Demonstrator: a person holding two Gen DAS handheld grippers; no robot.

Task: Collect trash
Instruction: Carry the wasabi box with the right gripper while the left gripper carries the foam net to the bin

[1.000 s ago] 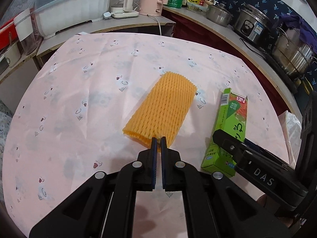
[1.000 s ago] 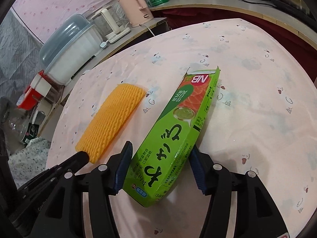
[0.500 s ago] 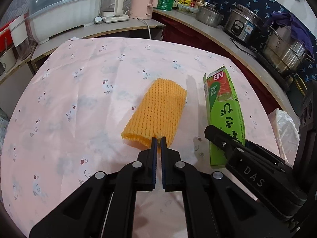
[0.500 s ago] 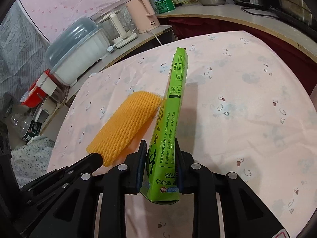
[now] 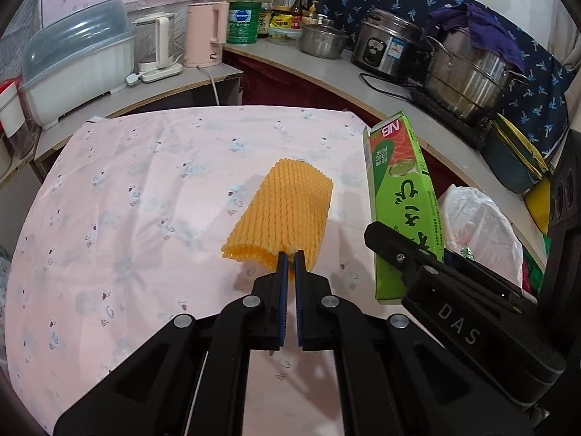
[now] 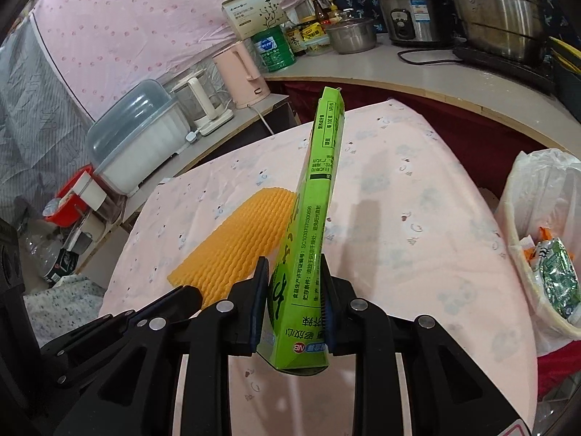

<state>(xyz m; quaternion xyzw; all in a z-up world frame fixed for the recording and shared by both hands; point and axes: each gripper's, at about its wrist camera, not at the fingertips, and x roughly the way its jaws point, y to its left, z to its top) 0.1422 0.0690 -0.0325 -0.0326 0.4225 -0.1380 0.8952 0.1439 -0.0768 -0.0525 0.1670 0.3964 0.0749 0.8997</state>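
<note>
My left gripper [image 5: 289,259] is shut on the near edge of an orange foam fruit net [image 5: 283,214] and holds it above the pink tablecloth [image 5: 145,218]. The net also shows in the right wrist view [image 6: 236,247]. My right gripper [image 6: 294,276] is shut on a long green snack box [image 6: 316,196], held on edge and lifted off the table; the box shows in the left wrist view [image 5: 403,196] to the right of the net. A trash bin lined with a white plastic bag [image 6: 544,239] stands by the table's right edge and holds wrappers.
Beyond the table runs a counter [image 5: 326,65] with a pink kettle [image 5: 205,34], a green tin, pots [image 5: 468,72] and a rice cooker. A white lidded dish box [image 5: 76,69] stands at the left. The bin bag also shows in the left wrist view [image 5: 479,225].
Both grippers have risen. The green box was gripped, turned on edge and lifted off the table. The orange net has come up with my left gripper.
</note>
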